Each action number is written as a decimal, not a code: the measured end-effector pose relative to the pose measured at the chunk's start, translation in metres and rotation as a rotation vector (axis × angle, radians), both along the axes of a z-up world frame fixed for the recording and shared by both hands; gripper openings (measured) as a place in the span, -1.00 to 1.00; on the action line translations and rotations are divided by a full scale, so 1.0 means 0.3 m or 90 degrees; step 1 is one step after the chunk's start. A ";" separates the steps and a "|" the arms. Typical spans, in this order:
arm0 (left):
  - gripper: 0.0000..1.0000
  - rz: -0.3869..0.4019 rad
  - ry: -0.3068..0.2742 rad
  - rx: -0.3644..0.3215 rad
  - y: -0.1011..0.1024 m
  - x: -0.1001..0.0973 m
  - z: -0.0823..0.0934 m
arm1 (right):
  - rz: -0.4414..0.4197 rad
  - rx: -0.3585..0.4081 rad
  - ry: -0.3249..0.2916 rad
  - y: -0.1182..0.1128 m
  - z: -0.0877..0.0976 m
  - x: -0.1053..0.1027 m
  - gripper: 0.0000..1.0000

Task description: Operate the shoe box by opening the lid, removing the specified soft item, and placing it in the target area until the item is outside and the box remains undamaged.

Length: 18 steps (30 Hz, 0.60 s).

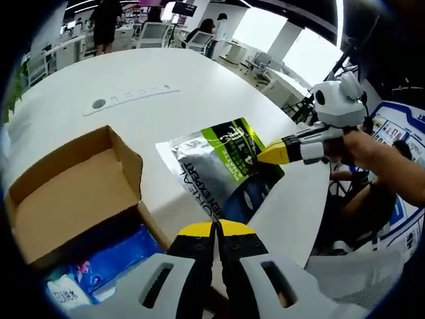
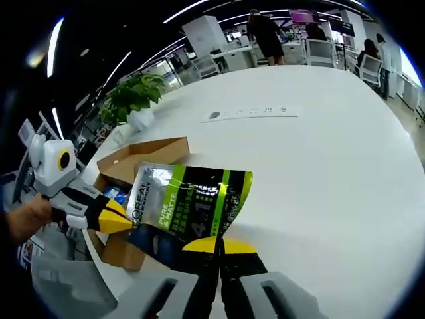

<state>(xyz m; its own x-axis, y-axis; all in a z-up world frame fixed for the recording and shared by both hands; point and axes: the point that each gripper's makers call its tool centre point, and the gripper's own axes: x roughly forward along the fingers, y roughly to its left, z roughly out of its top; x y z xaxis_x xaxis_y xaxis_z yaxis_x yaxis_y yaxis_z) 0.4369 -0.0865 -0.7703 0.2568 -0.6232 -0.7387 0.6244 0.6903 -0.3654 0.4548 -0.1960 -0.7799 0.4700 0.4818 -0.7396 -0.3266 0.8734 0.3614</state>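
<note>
The left gripper (image 1: 216, 232) and right gripper (image 2: 218, 249) each clench an edge of the pouch (image 2: 189, 206), keeping it lifted just beside the open box (image 1: 73, 186) for placing on the table (image 2: 319, 153).

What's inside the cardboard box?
The open cardboard box holds blue packets at its near end. Its brown flap and a gripper cover the rest, so anything else inside can't be seen.

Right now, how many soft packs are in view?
2: the green-and-silver pouch pinched by both grippers above the table, and a blue pack inside the open box. More may be hidden underneath.
</note>
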 end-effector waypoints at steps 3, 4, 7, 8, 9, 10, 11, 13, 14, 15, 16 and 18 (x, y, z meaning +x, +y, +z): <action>-1.00 -0.010 -0.005 0.013 -0.012 0.009 -0.011 | -0.003 -0.001 0.004 -0.010 -0.016 0.006 -1.00; -1.00 -0.010 -0.002 0.012 -0.016 0.010 -0.012 | -0.005 -0.004 0.004 -0.018 -0.022 0.011 -1.00; -1.00 -0.013 0.002 0.013 -0.030 0.019 -0.018 | -0.008 -0.004 0.008 -0.031 -0.037 0.016 -1.00; -1.00 -0.015 0.003 0.019 -0.035 0.023 -0.024 | -0.009 -0.004 0.010 -0.035 -0.042 0.019 -1.00; -1.00 -0.018 0.004 0.022 -0.040 0.023 -0.028 | -0.010 -0.006 0.011 -0.039 -0.050 0.020 -1.00; -1.00 -0.021 0.006 0.027 -0.047 0.023 -0.035 | -0.010 -0.008 0.013 -0.043 -0.056 0.022 -1.00; -1.00 -0.023 0.008 0.027 -0.053 0.024 -0.039 | -0.010 -0.012 0.013 -0.048 -0.062 0.023 -1.00; -1.00 -0.031 0.007 0.029 -0.064 0.024 -0.046 | -0.011 -0.017 0.015 -0.061 -0.074 0.027 -1.00; -1.00 -0.034 0.006 0.033 -0.069 0.026 -0.052 | -0.012 -0.016 0.016 -0.066 -0.079 0.029 -1.00; -1.00 -0.038 0.006 0.036 -0.072 0.025 -0.056 | -0.015 -0.014 0.018 -0.070 -0.082 0.029 -1.00; -1.00 -0.039 0.005 0.038 -0.075 0.026 -0.061 | -0.016 -0.014 0.020 -0.075 -0.088 0.031 -1.00; -1.00 -0.046 0.006 0.049 -0.082 0.029 -0.077 | -0.018 -0.014 0.023 -0.082 -0.099 0.033 -1.00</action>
<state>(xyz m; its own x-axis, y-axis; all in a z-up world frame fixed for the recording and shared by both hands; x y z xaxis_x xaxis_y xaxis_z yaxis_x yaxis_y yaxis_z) 0.4456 -0.1109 -0.7934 0.2059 -0.5816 -0.7870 0.6700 0.6699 -0.3198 0.4647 -0.2207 -0.8097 0.4566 0.4525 -0.7660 -0.2888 0.8897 0.3535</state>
